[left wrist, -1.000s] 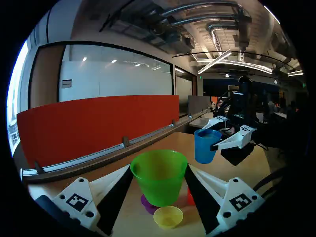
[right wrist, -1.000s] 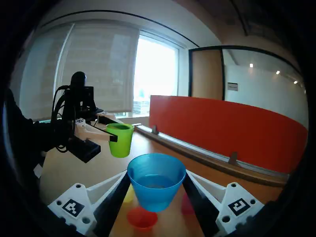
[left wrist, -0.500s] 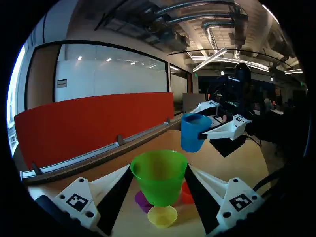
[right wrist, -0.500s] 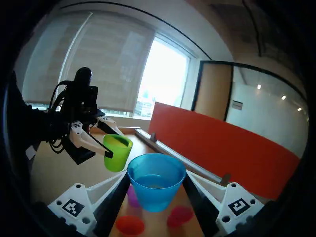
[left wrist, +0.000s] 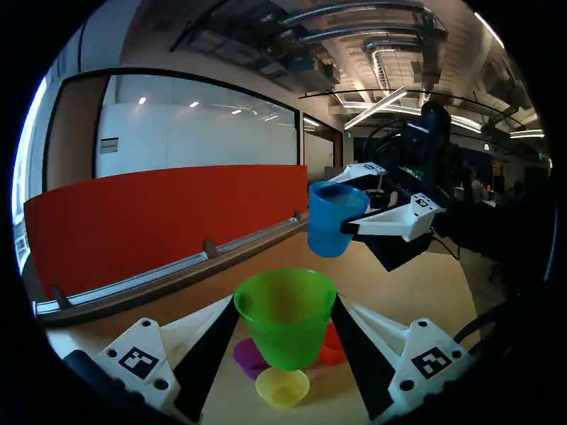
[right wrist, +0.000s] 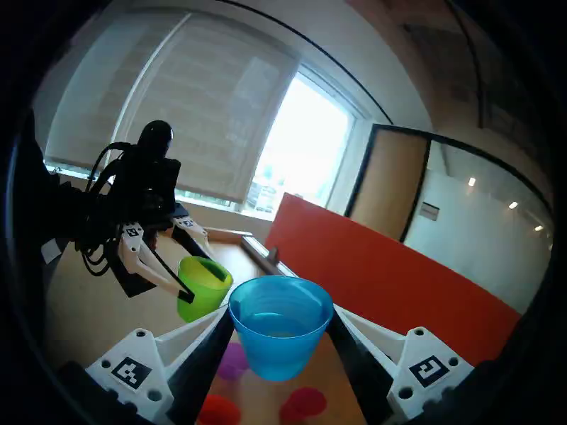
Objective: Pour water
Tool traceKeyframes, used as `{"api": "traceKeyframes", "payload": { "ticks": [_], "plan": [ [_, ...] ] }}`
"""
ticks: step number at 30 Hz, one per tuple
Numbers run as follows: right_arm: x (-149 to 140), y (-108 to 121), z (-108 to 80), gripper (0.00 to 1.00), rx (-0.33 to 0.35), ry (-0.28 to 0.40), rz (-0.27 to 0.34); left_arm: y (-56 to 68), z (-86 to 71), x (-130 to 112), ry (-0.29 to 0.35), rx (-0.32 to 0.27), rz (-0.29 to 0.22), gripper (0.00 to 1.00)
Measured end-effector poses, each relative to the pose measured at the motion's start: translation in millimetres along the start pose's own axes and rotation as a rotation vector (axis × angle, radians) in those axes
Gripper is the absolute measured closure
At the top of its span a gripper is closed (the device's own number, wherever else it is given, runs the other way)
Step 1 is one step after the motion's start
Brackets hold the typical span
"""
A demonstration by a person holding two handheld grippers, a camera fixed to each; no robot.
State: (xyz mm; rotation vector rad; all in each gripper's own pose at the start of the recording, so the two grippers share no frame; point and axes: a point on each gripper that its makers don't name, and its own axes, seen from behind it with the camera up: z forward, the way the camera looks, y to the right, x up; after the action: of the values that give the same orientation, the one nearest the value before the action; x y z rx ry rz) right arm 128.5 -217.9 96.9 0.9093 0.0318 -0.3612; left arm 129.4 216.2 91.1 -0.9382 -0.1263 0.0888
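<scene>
**Blue cup of water held high beside the green cup**

A long red divider (left wrist: 156,212) runs along the far edge of the wooden table (left wrist: 418,283). In the right gripper view a bright window (right wrist: 305,163) with a lowered blind sits behind it.

The left gripper (left wrist: 283,301) is clamped on the green cup (left wrist: 285,319), one finger against each side, holding it upright above the table. The right gripper (right wrist: 280,312) grips the blue cup (right wrist: 280,333) the same way, pinched between both fingers.

In the left gripper view the blue cup hangs up and to the right of the green cup, above its rim and apart from it. In the right gripper view the green cup sits low and to the left, near the blue cup, with its mouth open upward.

A shallow layer of water (right wrist: 276,327) lies level in the bottom of the blue cup. The green cup's inside looks bare from the left gripper view.

Below the green cup three small cups stand close together on the table: a yellow cup (left wrist: 282,387) nearest, a purple cup (left wrist: 248,356) to its left and an orange cup (left wrist: 331,350) to its right.
</scene>
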Motion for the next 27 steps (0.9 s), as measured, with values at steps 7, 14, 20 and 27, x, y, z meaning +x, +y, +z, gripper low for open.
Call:
{"api": "traceKeyframes", "payload": {
  "ticks": [7,14,20,27],
  "plan": [
    [16,6,6.4,0.09,-0.008,0.018,-0.060,9.4,3.9,2,0.002,-0.015,0.012,0.12],
    [23,7,13.3,0.09,-0.014,0.021,-0.131,16.7,6.4,5,0.004,-0.029,0.019,0.12],
    [26,6,20.1,0.09,-0.019,0.021,-0.183,22.8,7.6,6,0.003,-0.042,0.028,0.12],
    [30,7,25.4,0.09,-0.023,0.026,-0.244,29.5,10.5,6,0.000,-0.057,0.034,0.12]
  ]
}}
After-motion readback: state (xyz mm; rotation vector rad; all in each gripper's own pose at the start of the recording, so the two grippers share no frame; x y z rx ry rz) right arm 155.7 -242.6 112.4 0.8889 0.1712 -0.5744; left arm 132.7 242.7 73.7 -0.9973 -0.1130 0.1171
